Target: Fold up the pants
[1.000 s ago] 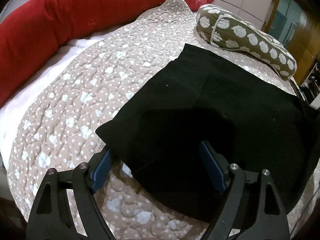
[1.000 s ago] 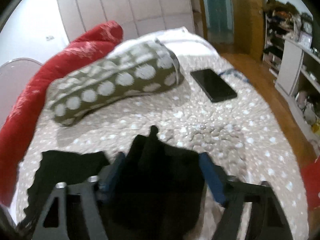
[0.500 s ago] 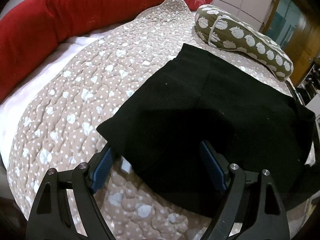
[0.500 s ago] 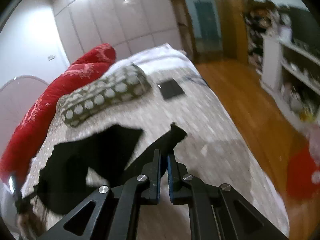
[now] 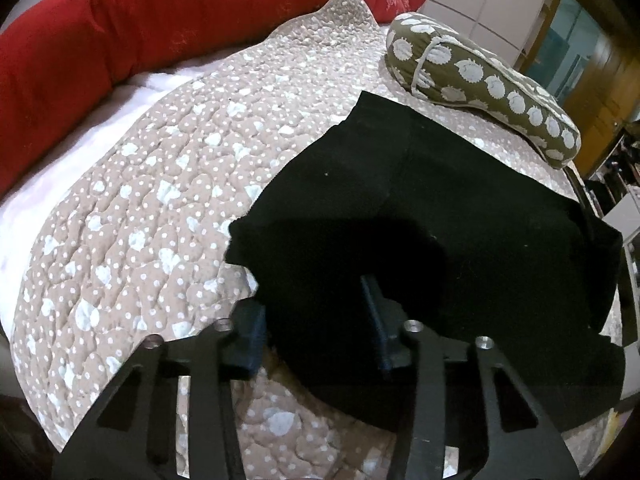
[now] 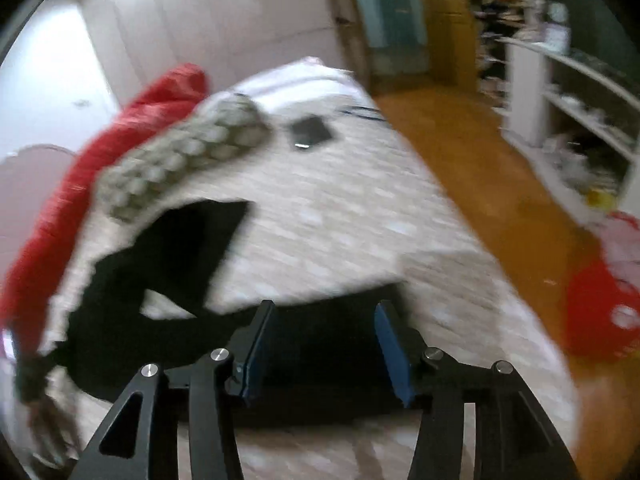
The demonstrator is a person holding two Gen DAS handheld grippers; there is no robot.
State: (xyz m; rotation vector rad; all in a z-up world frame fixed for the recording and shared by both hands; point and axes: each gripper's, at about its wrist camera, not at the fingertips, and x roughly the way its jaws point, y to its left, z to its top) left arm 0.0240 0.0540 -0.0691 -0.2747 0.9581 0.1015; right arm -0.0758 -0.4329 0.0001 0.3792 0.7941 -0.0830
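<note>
we see quilted bed cover (image 5: 132,208) under black pants (image 5: 460,208), spread flat beside spotted pillow (image 5: 480,76). left gripper (image 5: 316,320) just closed, pinching near pants edge. only right view shows wood floor (image 6: 472,168), shelves (image 6: 580,92), phone (image 6: 310,131); right gripper (image 6: 324,344) just opened, pads apart over cloth.
</note>
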